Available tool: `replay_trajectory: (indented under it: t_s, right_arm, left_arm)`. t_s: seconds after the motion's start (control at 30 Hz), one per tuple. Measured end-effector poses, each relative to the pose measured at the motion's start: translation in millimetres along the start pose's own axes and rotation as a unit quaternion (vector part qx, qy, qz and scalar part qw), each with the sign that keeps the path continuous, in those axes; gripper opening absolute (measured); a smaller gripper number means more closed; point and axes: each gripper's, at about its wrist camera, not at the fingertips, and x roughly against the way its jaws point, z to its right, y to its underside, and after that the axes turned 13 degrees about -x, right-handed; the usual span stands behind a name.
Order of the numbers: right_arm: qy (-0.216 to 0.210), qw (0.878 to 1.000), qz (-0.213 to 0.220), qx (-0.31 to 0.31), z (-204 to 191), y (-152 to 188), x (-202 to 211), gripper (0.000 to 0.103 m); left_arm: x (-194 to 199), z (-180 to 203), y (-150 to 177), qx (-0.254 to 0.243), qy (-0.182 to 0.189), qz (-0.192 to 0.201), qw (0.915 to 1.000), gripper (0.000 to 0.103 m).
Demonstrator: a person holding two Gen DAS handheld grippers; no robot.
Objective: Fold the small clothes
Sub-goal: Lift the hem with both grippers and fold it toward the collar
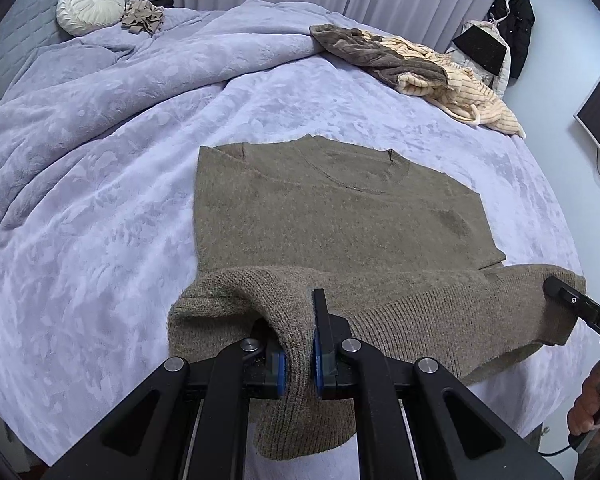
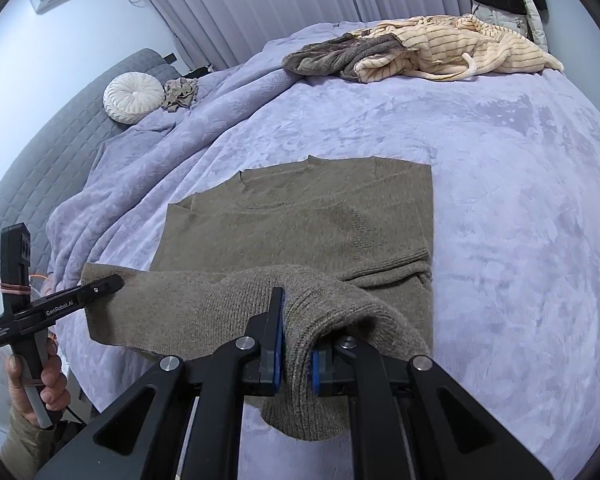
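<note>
An olive-brown knit sweater lies flat on the lavender bedspread, neckline away from me. Its ribbed bottom hem is lifted off the bed near me. My left gripper is shut on the hem's left corner, which bunches between the blue pads. My right gripper is shut on the hem's right corner. The sweater also shows in the right wrist view. The right gripper appears in the left wrist view at the hem's right end; the left gripper appears in the right wrist view at its left end.
A pile of brown and cream striped clothes lies at the bed's far right. A round white cushion and a beige crumpled garment sit at the far left by a grey headboard. Curtains hang behind. Dark clothes hang at right.
</note>
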Motion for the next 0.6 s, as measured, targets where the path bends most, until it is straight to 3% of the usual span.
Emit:
replay_trajectory:
  t_s: [0.6]
  right_arm:
    - [0.0, 1.0, 0.016, -0.011, -9.6, -37.6, -12.7, 0.011]
  left_arm:
    - [-11.0, -11.0, -42.9, 0.001, -0.001, 0.006, 1.0, 0.01]
